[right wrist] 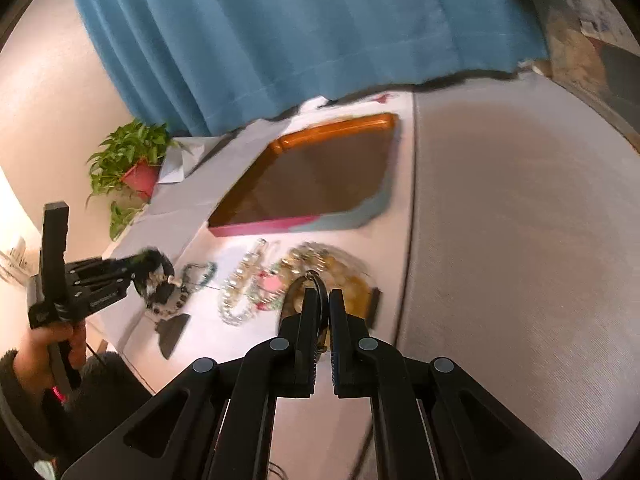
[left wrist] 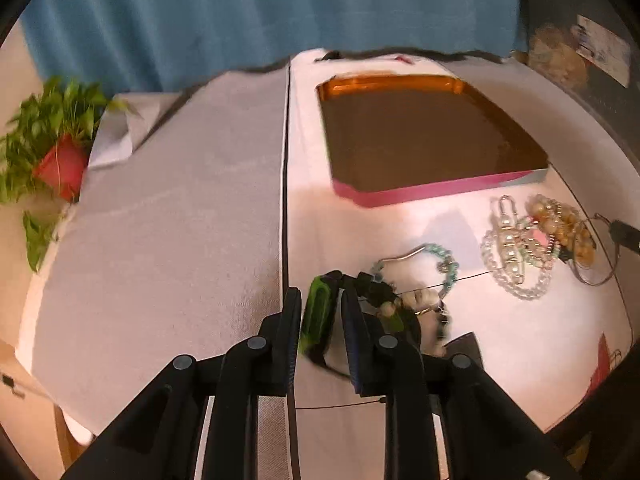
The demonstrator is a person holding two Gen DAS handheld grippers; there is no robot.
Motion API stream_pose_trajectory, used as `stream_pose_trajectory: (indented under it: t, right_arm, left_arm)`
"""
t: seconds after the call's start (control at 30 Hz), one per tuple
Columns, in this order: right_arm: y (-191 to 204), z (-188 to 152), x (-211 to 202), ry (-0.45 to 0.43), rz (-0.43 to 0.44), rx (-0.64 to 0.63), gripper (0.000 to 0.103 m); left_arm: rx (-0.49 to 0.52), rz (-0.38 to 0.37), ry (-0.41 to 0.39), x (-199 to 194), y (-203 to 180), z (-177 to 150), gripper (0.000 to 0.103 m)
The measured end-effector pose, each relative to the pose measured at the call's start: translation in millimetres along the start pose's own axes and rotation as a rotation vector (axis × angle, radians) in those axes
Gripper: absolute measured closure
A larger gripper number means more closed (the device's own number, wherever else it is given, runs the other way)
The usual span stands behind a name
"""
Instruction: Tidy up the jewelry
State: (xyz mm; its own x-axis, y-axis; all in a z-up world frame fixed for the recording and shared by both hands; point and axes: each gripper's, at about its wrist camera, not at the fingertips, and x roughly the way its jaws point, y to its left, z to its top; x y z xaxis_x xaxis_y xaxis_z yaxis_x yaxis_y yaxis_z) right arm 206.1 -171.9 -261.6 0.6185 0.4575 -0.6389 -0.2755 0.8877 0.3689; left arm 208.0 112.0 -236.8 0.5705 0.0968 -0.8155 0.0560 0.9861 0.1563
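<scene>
A brown tray [left wrist: 432,136] with a pink front edge lies on the white cloth; it also shows in the right wrist view [right wrist: 312,188]. My left gripper [left wrist: 320,304] is shut on a green and black beaded piece [left wrist: 318,312] that trails black and white beads to its right. A turquoise bead bracelet [left wrist: 440,264] lies beyond it. A pile of pearl and amber bracelets [left wrist: 532,240] lies right of that and shows in the right wrist view [right wrist: 280,280]. My right gripper [right wrist: 322,300] is shut on a thin dark cord loop [right wrist: 316,280] over the pile.
A potted plant in a red pot [left wrist: 60,160] stands at the table's left edge; it also shows in the right wrist view [right wrist: 136,168]. A blue curtain [right wrist: 300,40] hangs behind. A dark tag [right wrist: 172,332] lies near the front edge.
</scene>
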Motion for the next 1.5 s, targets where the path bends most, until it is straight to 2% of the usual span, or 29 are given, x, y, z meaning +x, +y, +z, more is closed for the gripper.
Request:
stream_pose_trajectory:
  t: [0.07, 0.17, 0.23, 0.3, 0.37, 0.43, 0.53, 0.67, 0.77, 0.83, 0.9, 0.93, 1.03, 1.17, 1.3, 1.5]
  right_arm:
    - [-3.0, -1.2, -1.5, 0.000, -0.021, -0.009, 0.097]
    - [-4.7, -5.0, -4.7, 0.001, -0.035, -0.016, 0.097]
    - [-6.7, -4.9, -8.1, -0.003, -0.032, -0.002, 0.097]
    - [-8.4, -5.1, -14.9, -0.014, -0.039, 0.000, 0.097]
    - [-9.0, -5.6, -20.6, -0.019, -0.039, 0.006, 0.097]
    - [-11.5, -7.8, -26.7, -0.017, -0.037, 0.019, 0.097]
    - [-14.4, -11.9, -31.8, -0.012, -0.042, 0.039, 0.097]
    - [-22.1, -21.3, -39.5, 0.001, -0.064, 0.047, 0.097]
    - [-34.0, -30.3, -43.6, 0.019, -0.078, 0.064, 0.097]
    - [-42.4, -33.4, -41.2, 0.032, -0.070, 0.088, 0.097]
    - [-46.9, -33.3, -36.4, 0.037, -0.064, 0.102, 0.097]
    - [-47.2, -33.0, -34.3, 0.039, -0.065, 0.100, 0.097]
    - [-46.1, -33.2, -28.0, 0.051, -0.076, 0.087, 0.097]
    - [-45.4, -33.9, -23.9, 0.058, -0.065, 0.089, 0.097]
    - [-42.8, -32.6, -20.1, 0.061, -0.062, 0.079, 0.097]
    - [-42.6, -26.0, -15.3, 0.050, -0.069, 0.069, 0.097]
  left_arm:
    - [-0.014, -0.015, 0.002, -1.4, 0.5, 1.7, 0.082]
    - [-0.028, -0.052, -0.044, -20.0, -0.8, 3.3, 0.080]
    - [0.014, -0.078, -0.074, -36.9, -8.5, 2.5, 0.075]
    - [0.051, -0.135, -0.076, -46.6, -17.5, -1.3, 0.069]
    - [0.100, -0.181, -0.056, -49.4, -29.4, -5.9, 0.057]
    - [0.173, -0.187, -0.030, -42.3, -43.3, -12.4, 0.055]
    - [0.165, -0.192, -0.011, -27.4, -43.5, -14.2, 0.061]
    - [0.084, -0.243, 0.006, -18.1, -31.0, -8.3, 0.062]
    - [0.098, -0.214, 0.025, -8.1, -28.6, -6.3, 0.062]
    - [0.092, -0.227, 0.053, 0.3, -25.3, -7.0, 0.063]
    - [0.064, -0.254, 0.048, 2.9, -20.7, -8.4, 0.074]
    - [0.047, -0.260, 0.048, 3.4, -17.8, -8.3, 0.086]
    - [-0.002, -0.319, 0.033, -4.4, -9.3, -9.3, 0.088]
    - [0.012, -0.309, 0.029, -10.0, -10.2, -9.7, 0.089]
    - [-0.017, -0.317, 0.026, -11.7, -5.5, -6.9, 0.089]
    - [-0.022, -0.322, -0.031, -25.7, -7.4, 5.8, 0.092]
